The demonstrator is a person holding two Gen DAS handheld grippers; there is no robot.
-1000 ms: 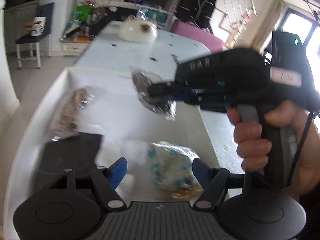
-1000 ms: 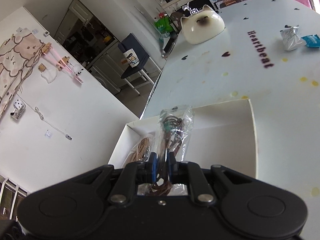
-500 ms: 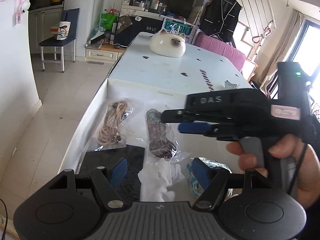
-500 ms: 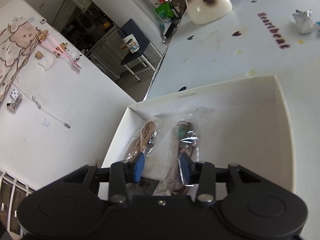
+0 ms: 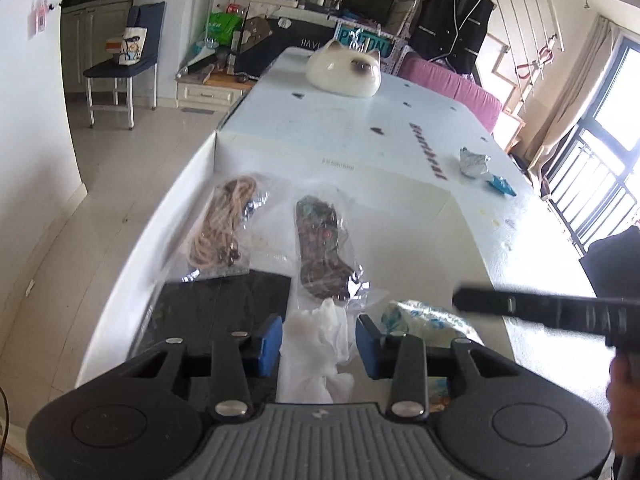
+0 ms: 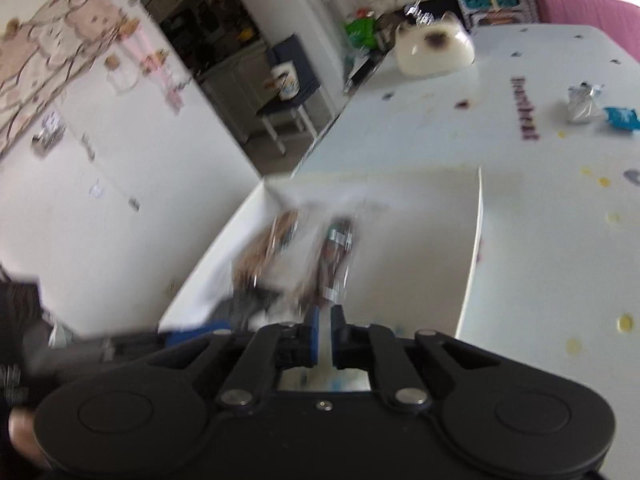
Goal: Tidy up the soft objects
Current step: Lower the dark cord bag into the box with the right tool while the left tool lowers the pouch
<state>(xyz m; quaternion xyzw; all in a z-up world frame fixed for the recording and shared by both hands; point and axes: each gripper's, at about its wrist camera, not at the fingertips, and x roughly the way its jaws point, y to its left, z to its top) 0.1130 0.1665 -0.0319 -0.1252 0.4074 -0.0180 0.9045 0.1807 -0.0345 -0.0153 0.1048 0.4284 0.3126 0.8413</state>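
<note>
A white box [image 5: 208, 160] on the table holds two clear bags: one with tan cords [image 5: 222, 228] and one with dark cords [image 5: 320, 248]. A black cloth [image 5: 216, 304], a white crumpled cloth [image 5: 324, 332] and a blue-patterned packet [image 5: 424, 316] lie at the box's near end. My left gripper [image 5: 319, 344] is open and empty, just above the white cloth. My right gripper [image 6: 325, 334] is nearly shut and empty, pulled back to the right of the box; its body shows in the left wrist view [image 5: 552, 312]. Both bags look blurred in the right wrist view [image 6: 332, 256].
A cat-shaped white cushion [image 5: 344, 70] sits at the table's far end. A silver wrapper [image 5: 472, 162] and a blue wrapper [image 5: 502, 186] lie on the table right of the box. A chair [image 5: 124, 68] stands on the floor at left.
My right gripper let go of the dark-cord bag, which now lies in the box. It pulled back to the right and its fingers closed. The left gripper stayed open over the box.
</note>
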